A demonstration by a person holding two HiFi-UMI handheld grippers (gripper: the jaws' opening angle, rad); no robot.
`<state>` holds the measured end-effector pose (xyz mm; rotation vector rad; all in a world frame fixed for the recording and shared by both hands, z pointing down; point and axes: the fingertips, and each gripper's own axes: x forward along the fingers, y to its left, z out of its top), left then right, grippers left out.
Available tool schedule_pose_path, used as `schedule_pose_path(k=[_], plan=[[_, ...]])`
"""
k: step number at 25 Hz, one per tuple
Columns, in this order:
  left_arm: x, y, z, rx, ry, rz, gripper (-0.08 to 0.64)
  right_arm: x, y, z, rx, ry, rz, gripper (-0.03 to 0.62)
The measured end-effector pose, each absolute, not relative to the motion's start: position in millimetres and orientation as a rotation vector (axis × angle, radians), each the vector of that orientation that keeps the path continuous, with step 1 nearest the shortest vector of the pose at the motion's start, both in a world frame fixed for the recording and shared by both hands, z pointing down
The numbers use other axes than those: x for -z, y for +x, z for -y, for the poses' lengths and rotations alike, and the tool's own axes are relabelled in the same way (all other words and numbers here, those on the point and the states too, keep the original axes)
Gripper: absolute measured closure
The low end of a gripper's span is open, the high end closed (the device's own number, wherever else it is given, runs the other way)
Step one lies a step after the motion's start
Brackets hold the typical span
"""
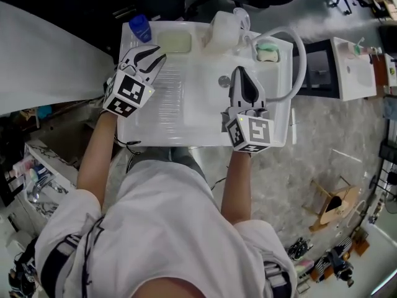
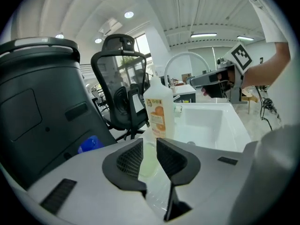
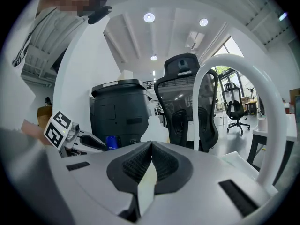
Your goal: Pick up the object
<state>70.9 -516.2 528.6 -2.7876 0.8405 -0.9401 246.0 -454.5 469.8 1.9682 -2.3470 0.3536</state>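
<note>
A clear bottle with an orange label [image 2: 158,109] stands at the back of the white sink unit [image 1: 186,120]; from above it is a pale jug [image 1: 224,30]. In front of it lies a pale yellow pad [image 1: 175,41]. My left gripper [image 1: 154,53] hovers over the ribbed drainboard at the left, pointing at the pad, open, with nothing between its fingers [image 2: 126,159]. My right gripper [image 1: 238,71] is over the basin near the drain [image 1: 224,81], shut and empty. In the left gripper view the left gripper [image 2: 150,146] faces the bottle; in its own view the right gripper [image 3: 151,146] shows closed pads.
A blue cap [image 1: 141,27] sits at the sink's back left corner. A green and white sponge [image 1: 268,52] lies at the back right, beside the arched white faucet [image 1: 300,54]. A black bin [image 2: 42,107] and an office chair [image 3: 185,102] stand behind the sink.
</note>
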Motion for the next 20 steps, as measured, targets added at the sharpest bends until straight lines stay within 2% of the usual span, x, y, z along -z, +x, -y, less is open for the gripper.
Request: schedule_pose_path(k=[20], plan=[[-673,109,549,1.373,-2.598,-0.446,0.459,-514,244,477,-0.481,1.952,2.307,0.586]])
